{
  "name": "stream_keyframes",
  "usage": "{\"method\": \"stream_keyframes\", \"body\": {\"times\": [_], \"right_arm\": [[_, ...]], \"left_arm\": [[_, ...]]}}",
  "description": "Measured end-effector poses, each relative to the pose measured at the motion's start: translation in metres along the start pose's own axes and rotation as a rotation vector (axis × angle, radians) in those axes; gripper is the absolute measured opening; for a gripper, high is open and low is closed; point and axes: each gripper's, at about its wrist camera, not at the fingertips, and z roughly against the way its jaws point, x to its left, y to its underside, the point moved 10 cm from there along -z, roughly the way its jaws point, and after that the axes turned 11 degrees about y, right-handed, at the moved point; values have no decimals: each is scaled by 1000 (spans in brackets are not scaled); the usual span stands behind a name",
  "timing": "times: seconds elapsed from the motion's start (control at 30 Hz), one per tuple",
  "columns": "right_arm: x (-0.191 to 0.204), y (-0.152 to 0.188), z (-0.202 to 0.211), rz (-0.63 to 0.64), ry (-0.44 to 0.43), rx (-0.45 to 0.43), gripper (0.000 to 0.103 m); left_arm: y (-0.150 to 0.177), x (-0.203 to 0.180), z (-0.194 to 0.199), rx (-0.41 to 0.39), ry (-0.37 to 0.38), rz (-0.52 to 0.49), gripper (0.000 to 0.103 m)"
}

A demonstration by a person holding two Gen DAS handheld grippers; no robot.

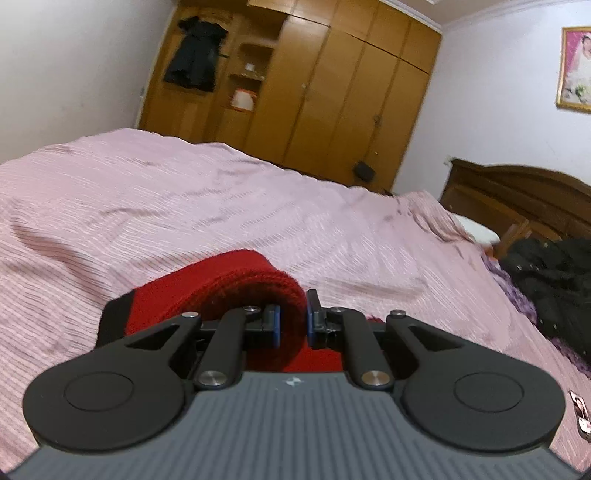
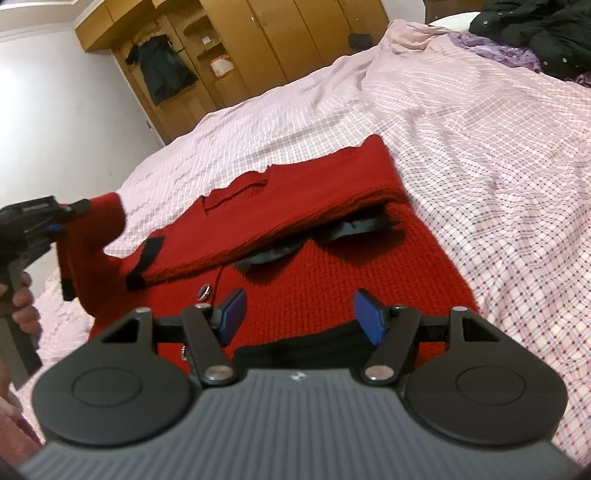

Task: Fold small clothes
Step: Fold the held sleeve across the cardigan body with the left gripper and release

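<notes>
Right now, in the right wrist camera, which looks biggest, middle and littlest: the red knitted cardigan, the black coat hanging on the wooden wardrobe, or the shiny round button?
1. Red knitted cardigan, biggest by far.
2. Black coat hanging on the wooden wardrobe; it is far away, so it only looks smaller.
3. Shiny round button, littlest.

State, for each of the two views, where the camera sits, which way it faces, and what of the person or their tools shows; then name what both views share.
Left wrist: on the left hand-held gripper, facing across the pink bed to the wooden wardrobe; shut on the red sleeve.
Right wrist: on the right hand-held gripper, open over the red cardigan; the person's hand shows at left.
Shared: cardigan, bed, wardrobe.
</notes>
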Motion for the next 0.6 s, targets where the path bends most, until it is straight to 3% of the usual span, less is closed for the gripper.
{"method": "stream_keyframes", "body": {"times": [0.17, 0.47, 0.57, 0.6], "right_arm": [[-7, 1, -2, -13, -6, 5, 67], [-25, 7, -6, -47, -11, 27, 67], [-25, 8, -7, -45, -15, 27, 67], [-25, 8, -7, -43, -15, 27, 67]], "left_arm": [[23, -30, -35, 63, 29, -46, 14], [98, -34, -90, 290, 27, -38, 15], [110, -33, -94, 347, 30, -32, 26], [110, -33, -92, 350, 35, -28, 34]]}}
